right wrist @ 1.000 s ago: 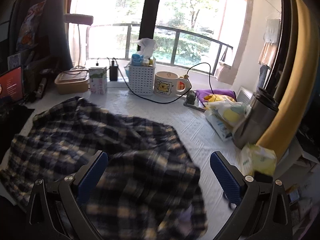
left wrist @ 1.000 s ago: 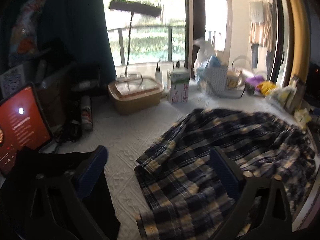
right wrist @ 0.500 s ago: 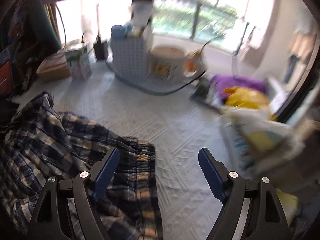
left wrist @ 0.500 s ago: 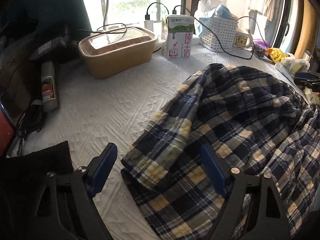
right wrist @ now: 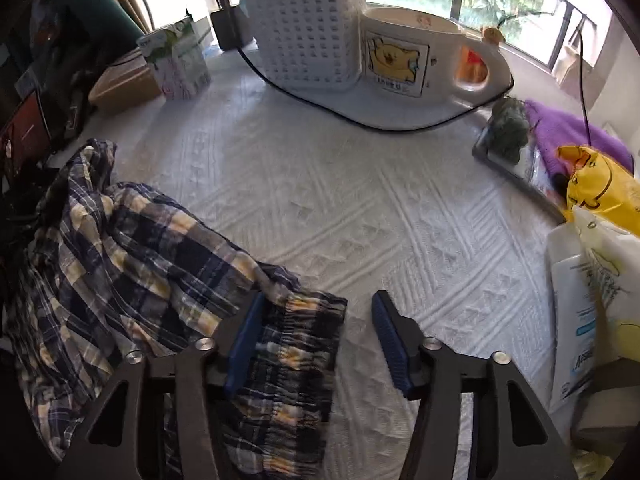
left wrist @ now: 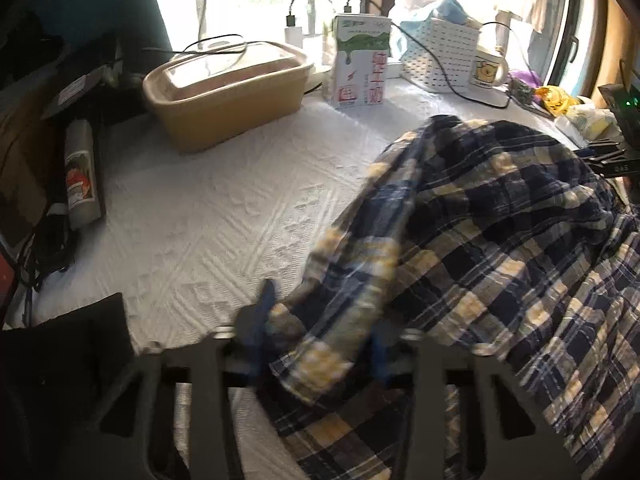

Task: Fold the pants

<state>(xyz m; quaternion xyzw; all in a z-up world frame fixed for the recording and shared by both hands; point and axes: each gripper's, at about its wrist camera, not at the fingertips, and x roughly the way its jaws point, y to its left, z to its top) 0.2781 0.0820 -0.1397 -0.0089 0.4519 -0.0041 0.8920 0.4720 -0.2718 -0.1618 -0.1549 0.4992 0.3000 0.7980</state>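
A white quilted cover (right wrist: 360, 208) spreads across the whole surface, and the plaid pants (left wrist: 500, 240) lie rumpled on it, heaped toward the left gripper's right side and, in the right wrist view, bunched along the left and near edge. In the left wrist view a tan lidded tub (left wrist: 228, 92) sits at the back left with a cable over its lid, a milk carton (left wrist: 360, 64) stands beside it, and a white basket (left wrist: 440, 56) and a mug (left wrist: 490, 70) stand further right near the window. The same basket (right wrist: 308, 32) and bear-printed mug (right wrist: 412, 60) stand side by side in the right wrist view, with a black cable (right wrist: 360, 116) curving in front of them; a yellow bag (right wrist: 600, 188) and a purple cloth (right wrist: 572, 136) lie at the right edge. A spray can (left wrist: 82, 176) lies at the far left. The left gripper (left wrist: 320, 344) has its blue pads drawn in on a fold of a pant hem, the cloth gathered and bulging between them, though motion blur softens the contact. The right gripper (right wrist: 320, 340) has its jaws apart: the elastic waistband lies between them against the left pad (right wrist: 244, 340), while the right pad (right wrist: 390, 344) stands clear over bare cover.
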